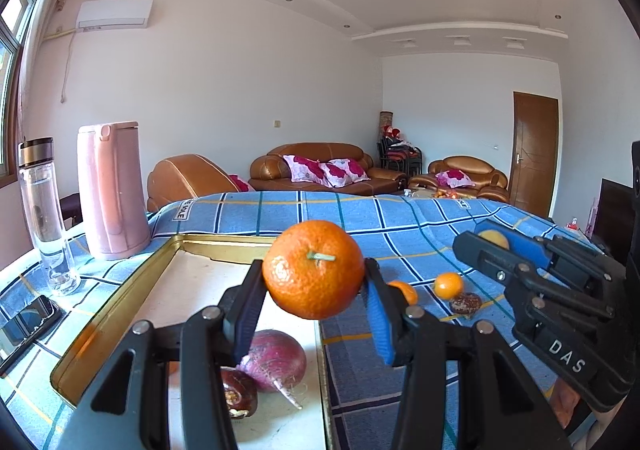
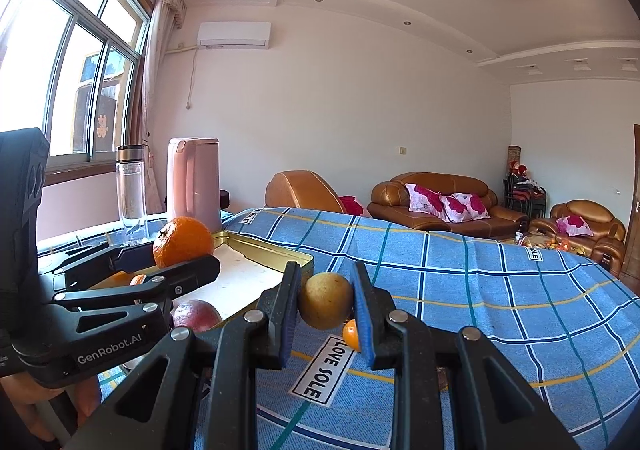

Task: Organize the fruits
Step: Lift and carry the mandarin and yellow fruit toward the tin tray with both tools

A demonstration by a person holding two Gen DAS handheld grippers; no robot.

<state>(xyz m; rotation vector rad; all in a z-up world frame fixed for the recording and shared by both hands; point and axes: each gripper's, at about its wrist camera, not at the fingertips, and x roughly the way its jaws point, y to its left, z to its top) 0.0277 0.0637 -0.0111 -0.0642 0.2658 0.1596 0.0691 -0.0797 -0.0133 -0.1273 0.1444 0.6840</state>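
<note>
Beyond the blue checked tablecloth [image 1: 400, 226], brown sofas [image 1: 320, 166] line white walls.

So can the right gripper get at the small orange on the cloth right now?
Probably not: the right gripper is shut on a yellow fruit, though the small orange lies uncovered.

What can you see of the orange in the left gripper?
The orange is round, bright, with dimpled peel and a short green stem stub facing the camera. The left gripper clamps it by its sides between blue-padded fingers, lifted above the gold-rimmed tray, touching nothing else.
</note>
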